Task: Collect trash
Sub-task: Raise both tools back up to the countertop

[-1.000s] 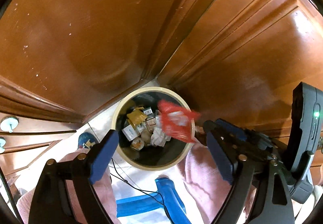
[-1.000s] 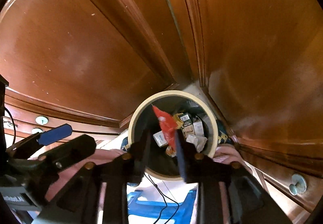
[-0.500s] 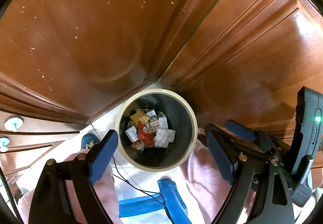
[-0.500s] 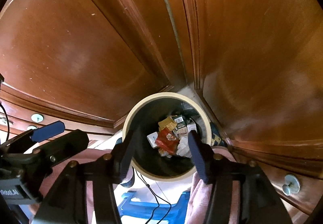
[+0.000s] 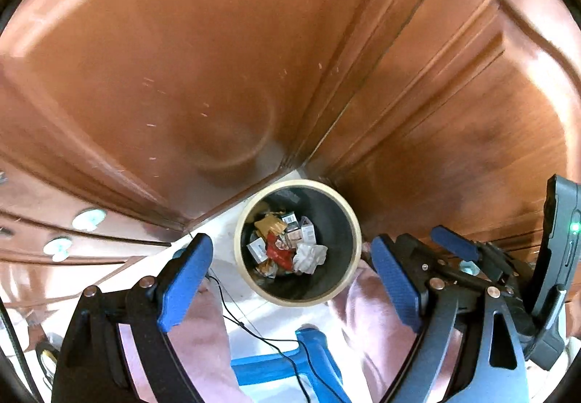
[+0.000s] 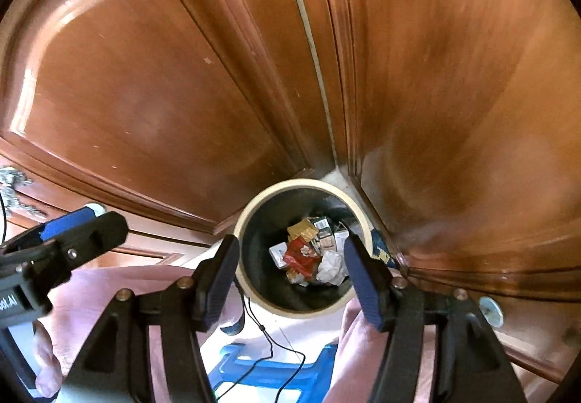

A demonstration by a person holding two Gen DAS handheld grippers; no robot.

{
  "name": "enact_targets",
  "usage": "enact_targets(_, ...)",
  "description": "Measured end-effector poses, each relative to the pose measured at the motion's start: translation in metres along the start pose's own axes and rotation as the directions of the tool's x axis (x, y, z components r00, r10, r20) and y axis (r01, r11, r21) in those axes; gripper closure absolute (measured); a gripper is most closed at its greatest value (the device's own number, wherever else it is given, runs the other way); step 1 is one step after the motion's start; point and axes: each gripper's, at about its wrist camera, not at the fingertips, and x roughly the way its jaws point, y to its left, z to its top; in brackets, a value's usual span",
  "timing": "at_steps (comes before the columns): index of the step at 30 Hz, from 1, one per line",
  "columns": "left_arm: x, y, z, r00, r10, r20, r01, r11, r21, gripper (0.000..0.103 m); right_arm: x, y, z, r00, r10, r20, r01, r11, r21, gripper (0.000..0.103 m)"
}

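the crumpled red plastic wrapper [image 5: 277, 252] lies inside the round bin with a cream rim and dark inner wall [image 5: 346, 221], on top of a heap of small cardboard boxes [image 5: 307, 230], a tan paper scrap [image 5: 269, 224] and a white crumpled tissue [image 5: 309, 256]. the wrapper sits near the middle of the heap, touching the tissue on one side and a white box on the other. the bin stands on a pale floor in the corner where two glossy brown wooden panelled doors [image 6: 152, 83] meet.

the right gripper [image 6: 292, 266] hangs over the bin; its blue-padded jaws have just been opening and stand well apart with nothing between them, the wrapper far below. the left gripper [image 5: 292, 270] also hangs above the bin with its jaws spread wide and empty. pink trouser legs [image 5: 363, 308] and a blue plastic stool [image 5: 290, 363] with a thin black cable [image 6: 270, 345] across it lie under both grippers.
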Motion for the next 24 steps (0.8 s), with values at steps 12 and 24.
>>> enact_targets(12, -0.17, 0.0, 0.015, 0.97, -0.03, 0.24, 0.021, 0.999, 0.037, 0.008, -0.133, 0.037, 0.028, 0.979, 0.061, 0.195, -0.055, 0.998, -0.033, 0.037)
enact_targets(24, -0.329, -0.049, 0.095, 0.905, 0.004, 0.426, -0.11, 0.968, 0.226, 0.008, -0.315, 0.095, 0.13, 0.873, 0.163, 0.46, -0.075, 0.976, -0.204, 0.029)
